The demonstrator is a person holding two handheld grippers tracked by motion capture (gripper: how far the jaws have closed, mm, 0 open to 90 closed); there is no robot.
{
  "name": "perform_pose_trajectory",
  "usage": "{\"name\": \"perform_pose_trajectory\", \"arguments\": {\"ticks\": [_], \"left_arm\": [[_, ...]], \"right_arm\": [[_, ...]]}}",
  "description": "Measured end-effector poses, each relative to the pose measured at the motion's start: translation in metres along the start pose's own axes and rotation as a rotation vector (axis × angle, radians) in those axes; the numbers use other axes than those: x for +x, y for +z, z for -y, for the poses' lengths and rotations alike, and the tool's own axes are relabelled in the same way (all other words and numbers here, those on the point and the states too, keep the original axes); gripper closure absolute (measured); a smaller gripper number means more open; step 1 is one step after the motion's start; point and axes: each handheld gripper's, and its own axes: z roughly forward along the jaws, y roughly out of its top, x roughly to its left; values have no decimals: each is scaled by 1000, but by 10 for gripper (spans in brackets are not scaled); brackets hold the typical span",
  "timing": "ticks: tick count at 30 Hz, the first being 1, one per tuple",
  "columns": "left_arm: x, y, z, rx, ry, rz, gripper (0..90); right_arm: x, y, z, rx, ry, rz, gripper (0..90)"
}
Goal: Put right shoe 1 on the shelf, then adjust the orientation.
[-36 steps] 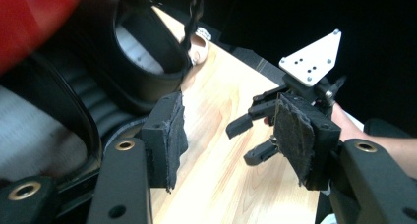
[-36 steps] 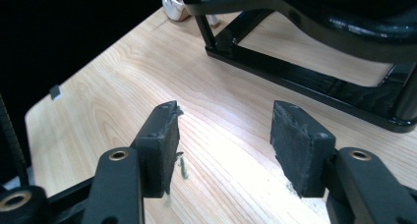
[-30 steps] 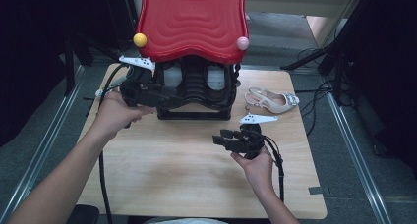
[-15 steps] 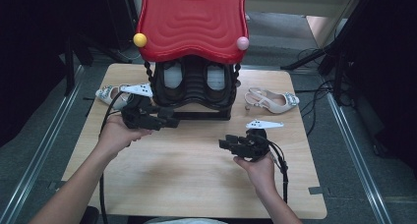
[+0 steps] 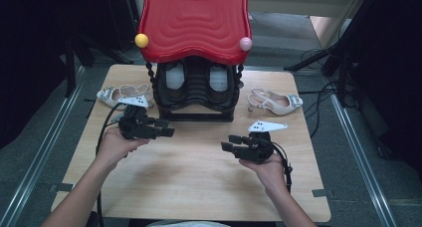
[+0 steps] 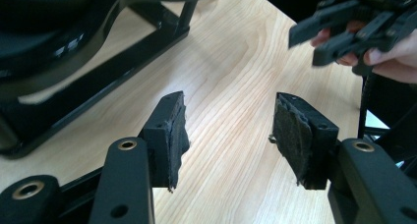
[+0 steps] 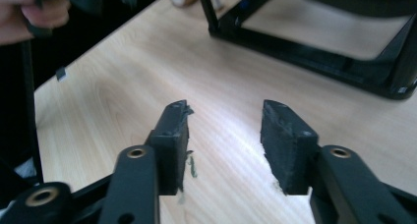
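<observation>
My left gripper (image 5: 169, 128) hovers low over the table in front of the rack's left corner, jaws pointing right. Its jaws have just been closing slightly. The left gripper view shows the left gripper (image 6: 228, 106) open, with bare wood between the pads. My right gripper (image 5: 226, 143) is held right of centre, pointing left toward the other one. Its jaws have just been opening. In its own view the right gripper (image 7: 226, 111) stands open with nothing between the pads. A white sandal (image 5: 122, 94) lies at the table's left. A beige slingback shoe (image 5: 276, 102) lies at the right.
A black shoe rack (image 5: 196, 116) with a red wavy top (image 5: 194, 23) stands at the back centre, a dark pair of shoes (image 5: 174, 80) on its shelf. Yellow (image 5: 142, 40) and pink (image 5: 245, 43) balls sit on the top's corners. Cables trail off the table's edges.
My left hand has come down and back from the rack's left side toward the person, uncovering the white sandal. The right gripper has stayed about where it was.
</observation>
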Motion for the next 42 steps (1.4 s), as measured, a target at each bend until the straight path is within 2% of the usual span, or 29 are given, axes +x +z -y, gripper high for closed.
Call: {"name": "perform_pose_trajectory", "arguments": {"ticks": [2,5,7,9,10,12,16,17,22,25,31,36,40,41,42], "left_arm": [[1,-1,4,2,2,-16,470],[5,-4,10,-5,-10,-26,483],[8,-6,14,-7,-14,-36,498],[11,-9,18,-3,-18,-57,520],[13,-11,20,3,-25,-75,544],[17,-15,24,0,-47,-60,669],[25,-25,29,-28,-54,-87,778],[27,-26,30,-34,-57,-84,809],[41,-39,35,-55,-90,-141,900],[49,-44,38,-55,-114,-177,900],[64,-47,39,-52,-142,-211,900],[83,-50,34,-91,-198,-216,900],[96,-57,28,-120,-217,-238,900],[102,-60,26,-142,-243,-226,900],[105,-62,25,-156,-251,-226,900]], "right_arm": [[-3,-2,-2,-11,-35,10,538],[-8,-5,-2,3,-61,21,504],[-12,-6,-1,22,-34,31,493],[-16,-9,2,28,5,52,495],[-17,-9,2,28,11,48,503],[-19,-11,4,31,39,27,504],[-18,-14,5,26,25,44,491],[-18,-15,5,22,37,46,488],[-20,-17,5,9,33,64,494],[-20,-18,5,13,36,72,502],[-20,-16,6,19,38,79,533],[-20,-17,6,18,47,77,556],[-19,-17,6,10,48,79,559],[-20,-17,6,12,48,80,558],[-20,-16,6,16,47,80,550]]}}
